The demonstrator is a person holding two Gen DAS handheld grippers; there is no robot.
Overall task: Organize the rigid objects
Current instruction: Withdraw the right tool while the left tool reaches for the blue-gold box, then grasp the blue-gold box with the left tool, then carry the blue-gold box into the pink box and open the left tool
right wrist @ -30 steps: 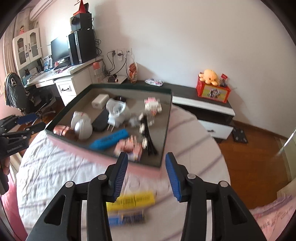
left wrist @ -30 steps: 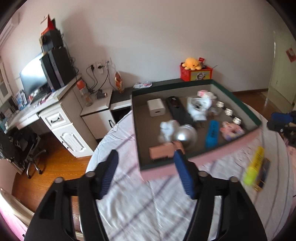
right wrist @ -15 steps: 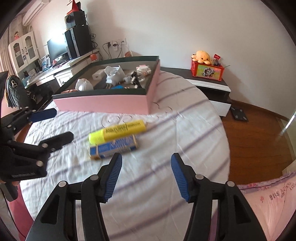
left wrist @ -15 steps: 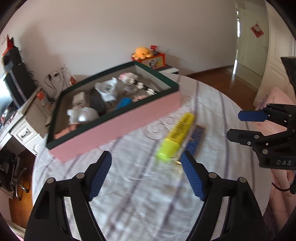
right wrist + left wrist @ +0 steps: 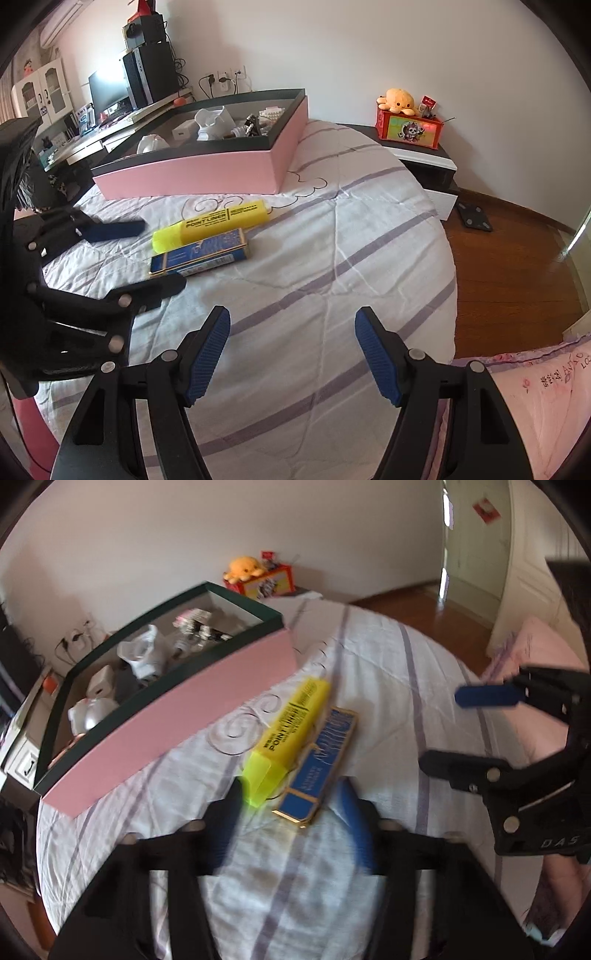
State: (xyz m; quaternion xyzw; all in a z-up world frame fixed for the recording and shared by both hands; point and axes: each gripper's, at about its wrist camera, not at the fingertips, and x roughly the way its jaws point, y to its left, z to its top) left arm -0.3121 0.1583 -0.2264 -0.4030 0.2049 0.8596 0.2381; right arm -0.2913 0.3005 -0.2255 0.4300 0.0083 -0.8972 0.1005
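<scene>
Bedspread (image 5: 332,258): quilted cloth, matt, wrinkled. Highlighter (image 5: 221,221): smooth glossy plastic, cap translucent. Blue box (image 5: 201,254): glossy card, gold foil-look edges. Pink storage box (image 5: 207,177): matt card walls, dark rim. Right claw (image 5: 291,354): matt black plastic, ribbed blue pads (image 5: 376,356), metal pins. Floor (image 5: 517,266): glossy wood.

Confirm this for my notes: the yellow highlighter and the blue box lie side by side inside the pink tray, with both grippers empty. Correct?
Not quite. The yellow highlighter and blue box lie side by side on the bedspread, outside the pink tray, as the right wrist view shows. Both grippers are empty.
</scene>
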